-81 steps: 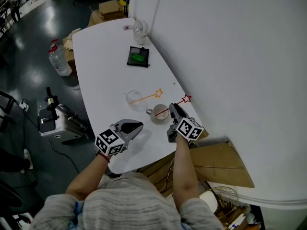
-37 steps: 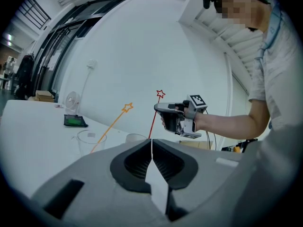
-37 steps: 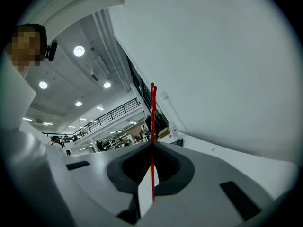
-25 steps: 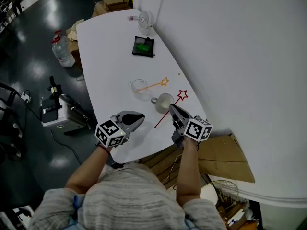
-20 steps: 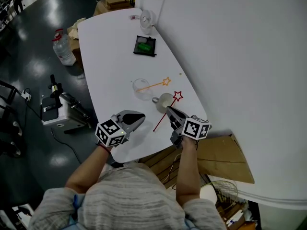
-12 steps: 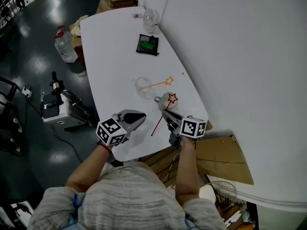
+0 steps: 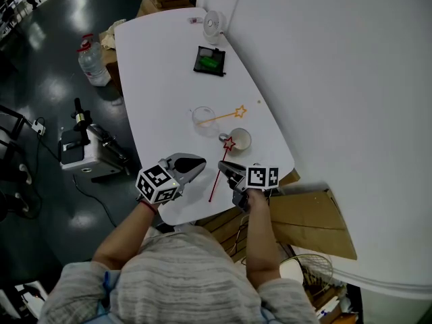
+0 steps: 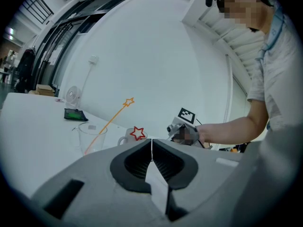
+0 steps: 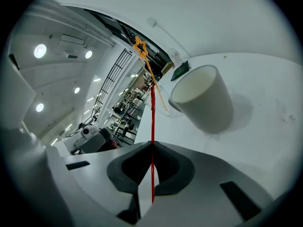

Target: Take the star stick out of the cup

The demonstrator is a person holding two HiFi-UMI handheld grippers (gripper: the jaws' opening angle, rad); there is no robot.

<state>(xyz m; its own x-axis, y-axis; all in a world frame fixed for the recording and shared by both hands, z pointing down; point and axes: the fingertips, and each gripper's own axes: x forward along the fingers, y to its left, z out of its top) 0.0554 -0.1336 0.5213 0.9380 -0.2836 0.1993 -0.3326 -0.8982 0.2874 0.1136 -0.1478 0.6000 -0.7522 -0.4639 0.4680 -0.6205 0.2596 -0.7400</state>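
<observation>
Grey right gripper [image 7: 223, 165]: you hold its jaws pressed together on the thin shaft of the red star stick [image 7: 214, 184]; in the right gripper view the shaft runs straight up through the seam where the pads [image 9: 166, 161] meet.
Red star stick: pinched partway along its length, it is outside the cup [image 7: 240, 140]; in the head view its star end lies just beside the cup's handle side, and its plain end points toward the table's near edge.
Cup: white, upright on the table [image 7: 162, 79], to the right of the shaft in the right gripper view [image 9: 201, 98].
Left gripper [image 7: 200, 160]: you keep its jaws closed on each other with nothing between them, as the left gripper view shows [image 8: 151, 148]; it sits just left of the stick, near the table's near edge.
Glass [image 7: 203, 117]: clear, beyond the cup, with an orange star stick [image 7: 223, 116] leaning out of it toward the wall.
Far end of table: a black tray [image 7: 210, 61] with something green on it, and a small white fan [image 7: 214, 24].
Floor: a water bottle [image 7: 92, 63] left of the table.
</observation>
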